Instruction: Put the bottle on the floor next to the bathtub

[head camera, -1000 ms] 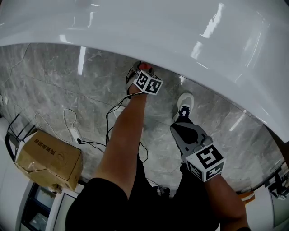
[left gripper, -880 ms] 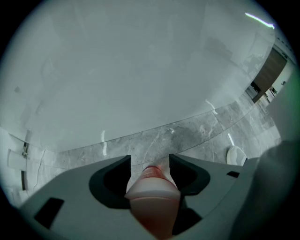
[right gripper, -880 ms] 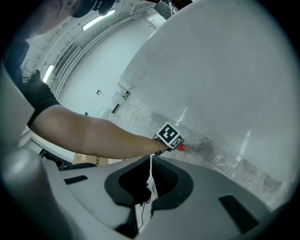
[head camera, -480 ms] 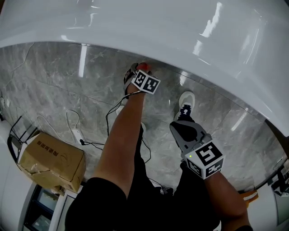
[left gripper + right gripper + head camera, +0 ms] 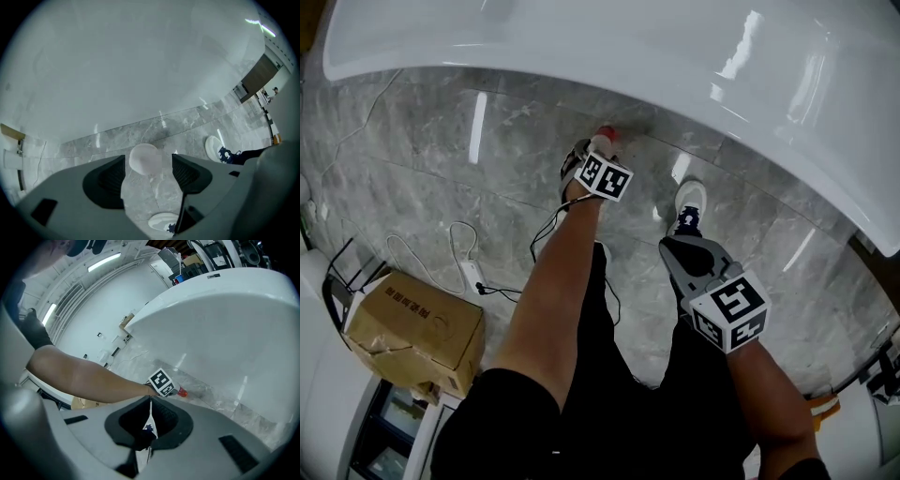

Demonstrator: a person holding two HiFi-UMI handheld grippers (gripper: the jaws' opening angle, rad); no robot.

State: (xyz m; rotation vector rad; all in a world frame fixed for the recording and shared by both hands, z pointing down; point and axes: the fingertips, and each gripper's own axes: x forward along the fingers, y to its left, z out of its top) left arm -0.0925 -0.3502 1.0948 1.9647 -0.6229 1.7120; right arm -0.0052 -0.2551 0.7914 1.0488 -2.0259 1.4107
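Materials first: the bathtub (image 5: 694,56) is smooth, glossy white with a big rounded wall, and the floor (image 5: 431,159) is polished grey marble tile with pale veins and streaks of lamp glare. The bottle (image 5: 602,140) stands on that floor just beside the tub's base. It has a pale body and a red cap, and from straight above it's only a round, whitish disc. A creased brown cardboard box (image 5: 417,328) sits off to the left, with a white power strip (image 5: 472,275) and thin black cable near it.

The left claw (image 5: 149,164) is released. Its dark ribbed pads (image 5: 190,172) stand wide on either side of the bottle without touching it, and they've just been opening. The right claw (image 5: 150,420) is clenched on nothing, with only a thin slit between its pads.

Compared to a second ago, the left claw has lifted off the bottle, so the red cap pokes out past its marker cube. The tub rim has also slid higher in the head view, showing more floor.

Hard to see: the left claw's cube and body cover most of the bottle in the head view. The top of the bottle is blurry in the left gripper view. The right gripper view only catches the red end beside the cube. The box runs under a white cabinet edge.
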